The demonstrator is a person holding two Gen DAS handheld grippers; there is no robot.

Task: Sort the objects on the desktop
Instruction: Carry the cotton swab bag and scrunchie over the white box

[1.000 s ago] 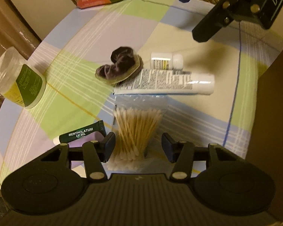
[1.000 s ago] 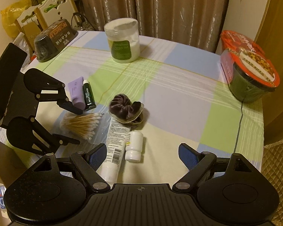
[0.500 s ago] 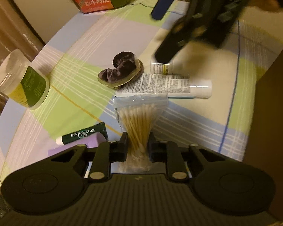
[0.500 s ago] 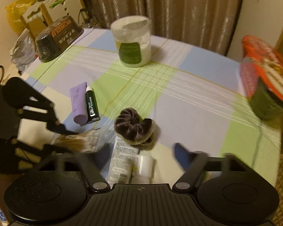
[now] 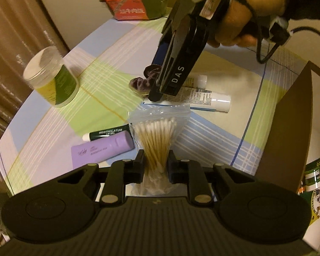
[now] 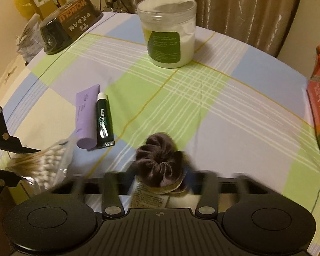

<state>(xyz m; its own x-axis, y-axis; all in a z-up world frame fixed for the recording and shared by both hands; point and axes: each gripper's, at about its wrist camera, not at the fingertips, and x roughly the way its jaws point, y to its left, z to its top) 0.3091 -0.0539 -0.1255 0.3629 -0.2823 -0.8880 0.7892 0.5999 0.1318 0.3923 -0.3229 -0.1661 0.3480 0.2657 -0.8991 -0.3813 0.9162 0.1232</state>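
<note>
Left wrist: left hand-held gripper (image 5: 154,167), open a second ago, now pinches the cotton swab bag (image 5: 157,132); right's grip unclear.

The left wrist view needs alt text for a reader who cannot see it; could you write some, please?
The left gripper pinches a clear bag of cotton swabs above a checked tablecloth. Beyond it, the right gripper reaches down toward a dark scrunchie beside a white tube.
</note>
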